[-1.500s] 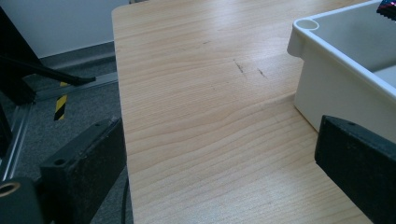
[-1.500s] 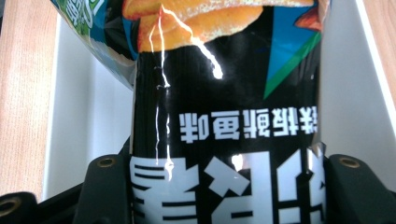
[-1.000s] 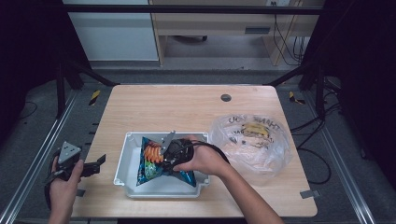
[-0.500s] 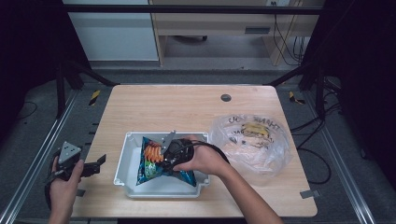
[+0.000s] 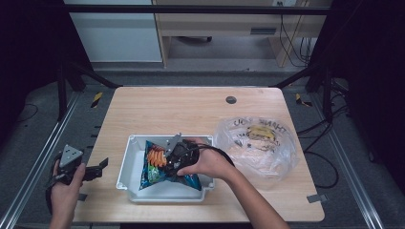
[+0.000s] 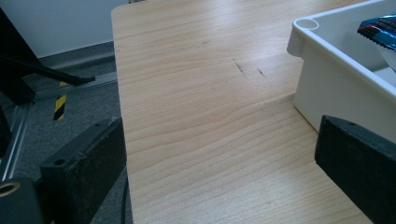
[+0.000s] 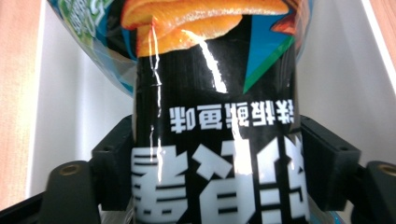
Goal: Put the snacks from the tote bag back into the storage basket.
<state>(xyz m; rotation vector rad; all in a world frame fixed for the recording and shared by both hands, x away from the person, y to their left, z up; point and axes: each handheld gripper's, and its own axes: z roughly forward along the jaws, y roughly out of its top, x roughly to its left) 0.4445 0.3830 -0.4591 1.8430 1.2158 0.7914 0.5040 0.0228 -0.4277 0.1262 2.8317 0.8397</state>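
Between the jaws of my right gripper (image 5: 168, 160) sits a snack bag (image 5: 157, 164), black and blue with orange printing; both jaws press its sides, so I have it clamped. It lies inside a white tray (image 5: 128, 162) directly under that gripper, on the pale wooden counter (image 5: 181, 109). Just beyond my right hand (image 5: 207, 162), to its right, rests a clear plastic bag (image 5: 258, 143) with yellow contents. My left gripper (image 5: 93, 170) hangs off the counter's left edge, jaws wide apart and holding nothing, the tray's corner (image 6: 306, 28) ahead of it. Past the counter's far edge is grey floor, a light cabinet and trailing cables.
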